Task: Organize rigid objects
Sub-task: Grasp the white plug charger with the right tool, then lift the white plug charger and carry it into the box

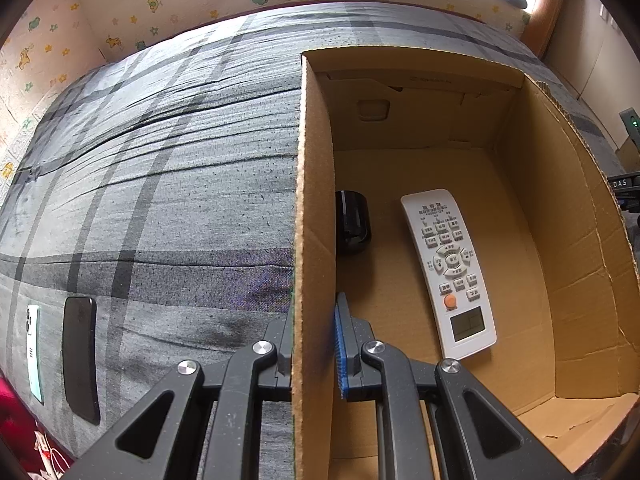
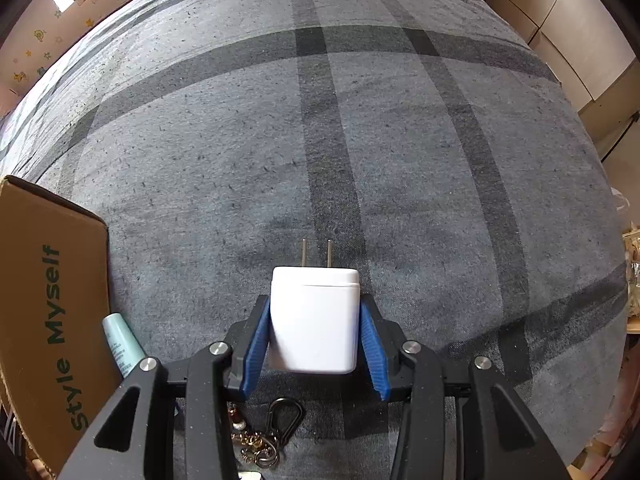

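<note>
The right gripper (image 2: pixel 314 344) has its ribbed blue pads (image 2: pixel 256 344) set against both sides of a white plastic plug-in charger block (image 2: pixel 314 320), which lies on the grey checked bedspread (image 2: pixel 280 140) with its two metal prongs pointing away. The jaws stand narrowed to the block's width and appear to touch it, so the pick-up looks to be the step in hand. Just under the gripper lies a metal keyring with a black clip (image 2: pixel 272 432); a pale teal tube (image 2: pixel 120 344) rests to its left, beside the brown cardboard box (image 2: pixel 48 300).

The left gripper (image 1: pixel 314 356) is pinched tight on the side wall (image 1: pixel 314 200) of that box, steadying it. Inside, past the fingers, lie a white remote control (image 1: pixel 450 268) and a small black rounded object (image 1: pixel 352 220).

Next, I judge, the charger needs lifting clear of the keyring, carrying left over the box rim, and releasing on bare cardboard.
</note>
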### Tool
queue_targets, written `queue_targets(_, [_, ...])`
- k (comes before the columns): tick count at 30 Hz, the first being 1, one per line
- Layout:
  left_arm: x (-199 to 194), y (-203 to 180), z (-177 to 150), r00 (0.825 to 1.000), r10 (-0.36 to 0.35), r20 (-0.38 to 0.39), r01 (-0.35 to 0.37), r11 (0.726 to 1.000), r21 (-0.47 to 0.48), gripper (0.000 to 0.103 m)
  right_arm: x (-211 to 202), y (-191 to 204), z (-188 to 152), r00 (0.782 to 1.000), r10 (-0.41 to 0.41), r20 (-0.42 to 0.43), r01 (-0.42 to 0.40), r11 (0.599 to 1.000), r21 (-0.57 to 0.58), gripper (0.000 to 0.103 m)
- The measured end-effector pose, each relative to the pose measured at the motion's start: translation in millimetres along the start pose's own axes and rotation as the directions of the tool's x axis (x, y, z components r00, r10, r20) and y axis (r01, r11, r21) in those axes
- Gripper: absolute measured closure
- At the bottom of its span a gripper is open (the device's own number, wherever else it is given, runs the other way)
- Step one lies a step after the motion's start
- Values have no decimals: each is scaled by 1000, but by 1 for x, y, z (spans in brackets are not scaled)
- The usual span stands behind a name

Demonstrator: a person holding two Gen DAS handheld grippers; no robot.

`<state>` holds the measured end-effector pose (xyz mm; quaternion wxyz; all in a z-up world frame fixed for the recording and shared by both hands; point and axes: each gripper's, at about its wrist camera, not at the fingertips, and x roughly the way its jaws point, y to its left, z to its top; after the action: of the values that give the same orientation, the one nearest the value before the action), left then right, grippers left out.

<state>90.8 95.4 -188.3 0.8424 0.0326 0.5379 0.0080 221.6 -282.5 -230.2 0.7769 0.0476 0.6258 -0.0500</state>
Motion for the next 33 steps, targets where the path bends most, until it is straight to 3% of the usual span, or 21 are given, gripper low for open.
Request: queue_targets(33, [0,0,0,1000,-3,2,3,1000,-2,89,-127,84,-42,989,44,144,-18,984,-179,57])
